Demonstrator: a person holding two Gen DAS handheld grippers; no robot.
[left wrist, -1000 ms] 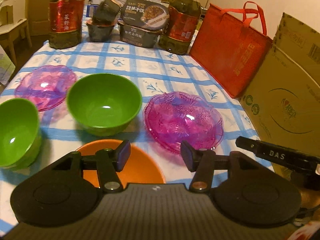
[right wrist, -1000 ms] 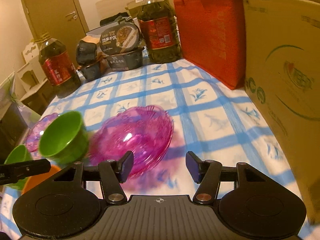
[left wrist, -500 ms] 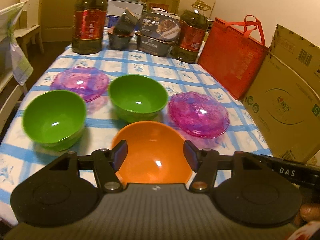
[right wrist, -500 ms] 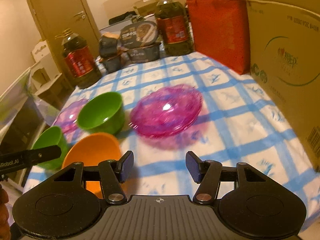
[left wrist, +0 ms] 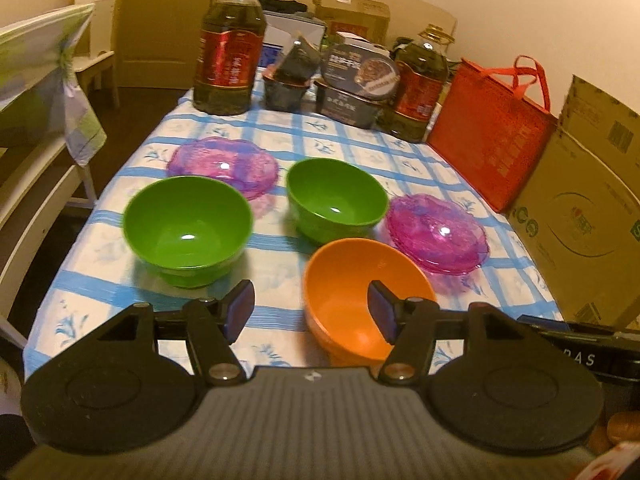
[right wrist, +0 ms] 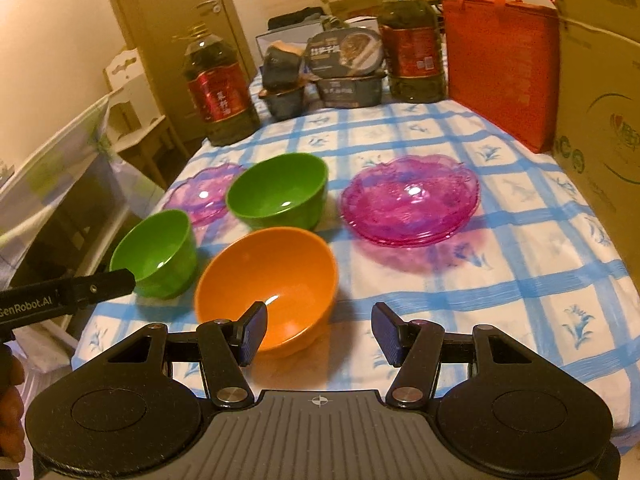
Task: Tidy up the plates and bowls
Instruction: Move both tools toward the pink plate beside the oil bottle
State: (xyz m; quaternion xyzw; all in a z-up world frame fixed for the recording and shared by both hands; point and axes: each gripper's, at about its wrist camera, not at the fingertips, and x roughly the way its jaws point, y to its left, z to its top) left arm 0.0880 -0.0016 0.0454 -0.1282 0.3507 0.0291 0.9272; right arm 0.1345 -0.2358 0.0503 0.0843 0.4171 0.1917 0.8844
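On the blue-checked tablecloth [left wrist: 280, 264], going left to right, the near green bowl [left wrist: 187, 229] sits by the left edge, with a lone purple scalloped plate [left wrist: 224, 165] just behind it; then comes the second green bowl [left wrist: 336, 200], the orange bowl [left wrist: 366, 300] nearest the front, and a stack of magenta plates [left wrist: 438, 236] on the right. The bowls look like smooth, glossy plastic, round and deep with a small foot, so probably light, stiff and a little slippery; pinching one over the rim wall seems the surest hold. The plates appear to be clear, embossed plastic with wavy edges, shallow and likely brittle, best taken at the rim edge, gently. The left gripper [left wrist: 311, 310] hangs above the front edge with its jaws wide apart and nothing between them, the orange bowl just ahead. The right gripper [right wrist: 320, 332] is likewise spread wide and empty, near the orange bowl's front rim.
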